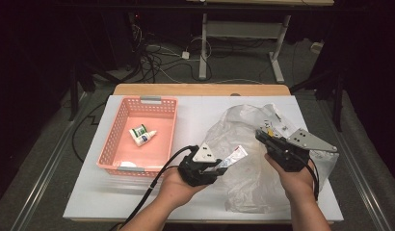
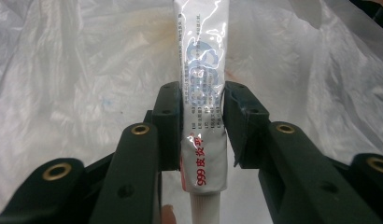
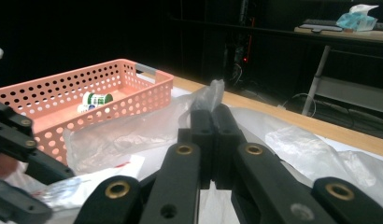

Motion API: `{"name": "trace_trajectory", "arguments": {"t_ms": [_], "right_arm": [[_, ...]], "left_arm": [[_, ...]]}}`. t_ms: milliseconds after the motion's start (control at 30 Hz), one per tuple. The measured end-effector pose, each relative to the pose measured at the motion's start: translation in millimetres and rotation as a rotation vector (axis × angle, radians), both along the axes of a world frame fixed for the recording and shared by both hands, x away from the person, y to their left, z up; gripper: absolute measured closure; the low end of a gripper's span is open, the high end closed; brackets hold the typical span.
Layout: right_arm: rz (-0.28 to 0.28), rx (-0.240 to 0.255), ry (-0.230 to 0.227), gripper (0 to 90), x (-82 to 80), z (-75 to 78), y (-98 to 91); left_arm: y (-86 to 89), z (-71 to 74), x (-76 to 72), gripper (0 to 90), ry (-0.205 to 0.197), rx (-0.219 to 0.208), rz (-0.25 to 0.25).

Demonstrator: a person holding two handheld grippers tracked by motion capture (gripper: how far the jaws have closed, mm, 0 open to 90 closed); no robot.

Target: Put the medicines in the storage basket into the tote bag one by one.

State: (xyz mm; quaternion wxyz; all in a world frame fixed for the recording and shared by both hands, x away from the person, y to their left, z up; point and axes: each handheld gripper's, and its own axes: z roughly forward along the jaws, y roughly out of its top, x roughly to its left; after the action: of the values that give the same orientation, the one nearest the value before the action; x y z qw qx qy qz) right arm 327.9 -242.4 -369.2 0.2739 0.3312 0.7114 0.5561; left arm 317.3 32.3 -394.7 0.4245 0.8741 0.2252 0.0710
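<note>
The left claw (image 2: 202, 100) pinches a soft, light ointment tube (image 2: 202, 70) near its cap end, over the clear plastic bag (image 1: 243, 139); its foil dents easily (grip lightly). The right claw (image 3: 211, 116) is pressed together on the bag's edge.

Our left gripper (image 1: 219, 166): black body, grey three-cornered plate on top, thick black cable trailing. Our right gripper (image 1: 264, 137): same black build, larger grey plate. Jaw arms carry brass-ringed holes. Our forearms bare, sleeveless.
</note>
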Motion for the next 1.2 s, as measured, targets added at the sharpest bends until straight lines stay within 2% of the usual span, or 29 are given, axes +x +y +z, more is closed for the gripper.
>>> {"name": "trace_trajectory", "arguments": {"t_ms": [233, 433, 600, 733, 867, 1000, 1200], "right_arm": [[0.012, 0.011, -0.011, 90.0, -2.1, 3.5, 2.2], [0.012, 0.015, -0.006, 90.0, -2.5, 3.3, 3.4], [0.013, 0.015, -0.006, 90.0, -1.5, 2.5, 3.0], [0.014, 0.018, -0.001, 90.0, -0.7, 1.3, 2.4], [0.016, 0.023, 0.003, 90.0, -0.8, 0.9, 2.0], [0.018, 0.025, 0.005, 90.0, -0.6, 0.0, 1.3], [0.009, 0.030, 0.012, 90.0, 0.6, -1.7, -1.5]], "left_arm": [[-7.0, 2.0, 7.9, 66.8, -0.002, 0.001, 0.015], [-20.4, -4.2, 16.7, 66.8, 0.015, -0.003, 0.030], [-40.3, -14.3, 26.0, 66.7, 0.021, 0.008, 0.045], [-49.6, -20.3, 31.9, 66.7, 0.025, 0.010, 0.053], [-65.1, -32.7, 43.2, 66.8, 0.031, 0.019, 0.072], [-73.1, -40.0, 48.9, 66.7, 0.036, 0.037, 0.075], [-84.4, -53.5, 55.4, 67.6, 0.033, 0.026, 0.093]]}}
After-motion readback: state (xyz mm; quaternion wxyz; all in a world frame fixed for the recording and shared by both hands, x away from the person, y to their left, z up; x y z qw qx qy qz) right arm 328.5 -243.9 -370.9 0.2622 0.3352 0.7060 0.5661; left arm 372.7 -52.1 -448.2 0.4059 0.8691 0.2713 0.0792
